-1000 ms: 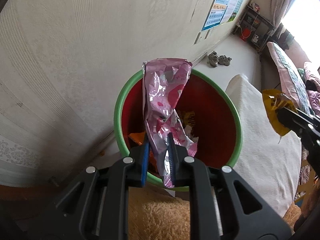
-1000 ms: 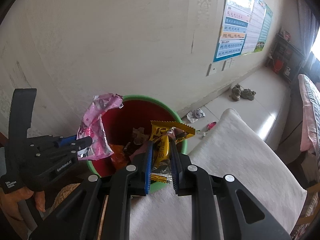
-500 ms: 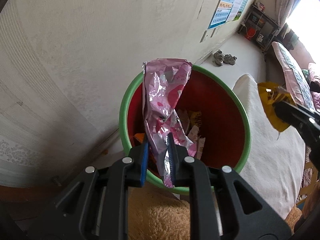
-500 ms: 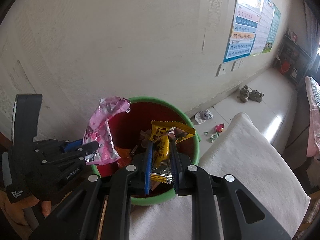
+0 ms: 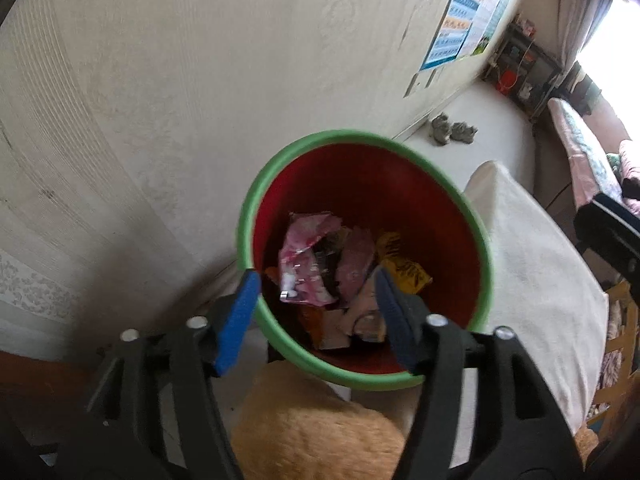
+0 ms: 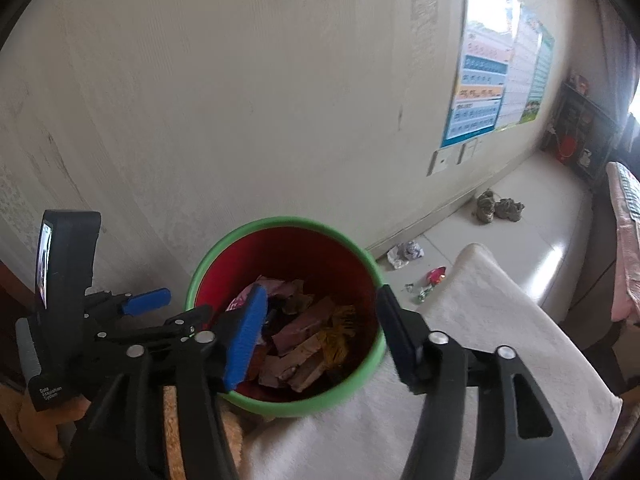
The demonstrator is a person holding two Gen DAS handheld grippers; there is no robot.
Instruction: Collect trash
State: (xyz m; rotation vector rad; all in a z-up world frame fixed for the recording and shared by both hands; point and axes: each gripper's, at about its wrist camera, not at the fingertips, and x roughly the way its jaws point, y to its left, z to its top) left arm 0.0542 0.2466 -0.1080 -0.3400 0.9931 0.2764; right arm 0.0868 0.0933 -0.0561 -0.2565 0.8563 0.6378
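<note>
A red bin with a green rim stands by the wall, holding several wrappers. The pink foil wrapper and the yellow wrapper lie inside it on the pile. My left gripper hovers over the bin's near rim, its jaws opening with nothing between the pads. My right gripper hangs over the bin too, jaws opening and nothing held. The left gripper shows at the left in the right wrist view.
A white cushion lies right of the bin and a tan fuzzy cushion sits in front. On the floor lie a crumpled paper, small candy wrappers and a pair of shoes.
Both grippers opened. The pink wrapper dropped from the left one into the bin, and the yellow wrapper dropped from the right one into the bin.
</note>
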